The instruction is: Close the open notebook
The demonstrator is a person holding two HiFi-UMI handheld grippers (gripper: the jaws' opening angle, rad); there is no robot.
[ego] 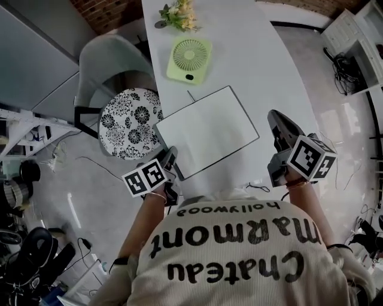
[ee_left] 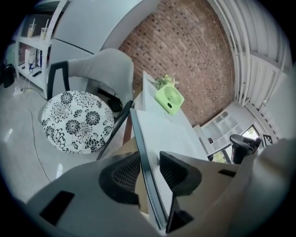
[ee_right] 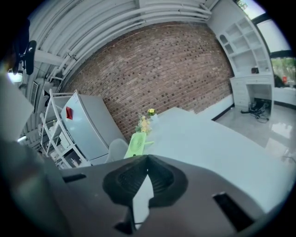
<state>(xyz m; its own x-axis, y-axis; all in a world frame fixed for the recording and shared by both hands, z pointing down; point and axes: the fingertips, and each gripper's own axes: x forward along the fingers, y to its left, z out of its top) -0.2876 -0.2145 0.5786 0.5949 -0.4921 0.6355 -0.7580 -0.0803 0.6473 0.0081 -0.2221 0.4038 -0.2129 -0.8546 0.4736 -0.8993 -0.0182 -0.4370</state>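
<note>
The notebook point(ego: 206, 131) lies flat on the white table point(ego: 257, 72), a pale face up and a dark rim around it. My left gripper point(ego: 169, 154) is at its near-left corner. In the left gripper view the notebook's grey edge point(ee_left: 147, 176) runs between the jaws of my left gripper point(ee_left: 150, 169). The left pad lies against that edge, while a sliver of white still shows before the right pad. My right gripper point(ego: 274, 116) hovers off the notebook's right side above the table edge. In the right gripper view, the jaws of my right gripper point(ee_right: 145, 162) meet at the tips with nothing between them.
A green desk fan point(ego: 189, 58) lies on the table beyond the notebook, with a small bunch of flowers point(ego: 178, 15) behind it. A grey chair with a floral cushion point(ego: 128, 122) stands close to the table's left side. A cable trails on the floor.
</note>
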